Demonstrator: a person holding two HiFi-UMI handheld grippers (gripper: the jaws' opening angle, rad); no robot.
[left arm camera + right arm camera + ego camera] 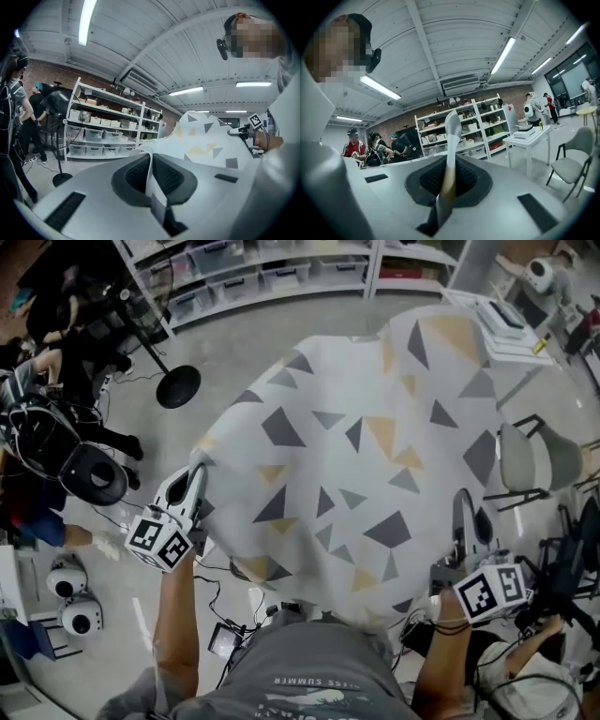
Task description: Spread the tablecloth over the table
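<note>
**Clerk:** First item?

**Holder:** One tablecloth, white fabric printed with grey, charcoal and mustard triangles. It lies spread wide ahead of me between my two grippers. Its near edge is at my chest and its far edge is toward the shelves. The middle humps upward. I cannot tell whether any of it rests on a table underneath.

**Clerk:** Grippers?

**Holder:** Two. My left gripper has its jaws pressed together on the cloth's near left corner, with one thin fold of fabric running up between the pads. My right gripper has its jaws closed tight on the near right corner, and the cloth's edge stands up out of them. There are two marker cubes, one on each gripper: left and right.

**Clerk:** Surroundings?

**Holder:**
- One white shelving rack stocked with clear storage bins, along the far wall.
- One white side table beyond the cloth's right corner.
- One grey chair with black legs, just beside the cloth's right edge.
- One black round stand base on the floor, left of the cloth.
</note>
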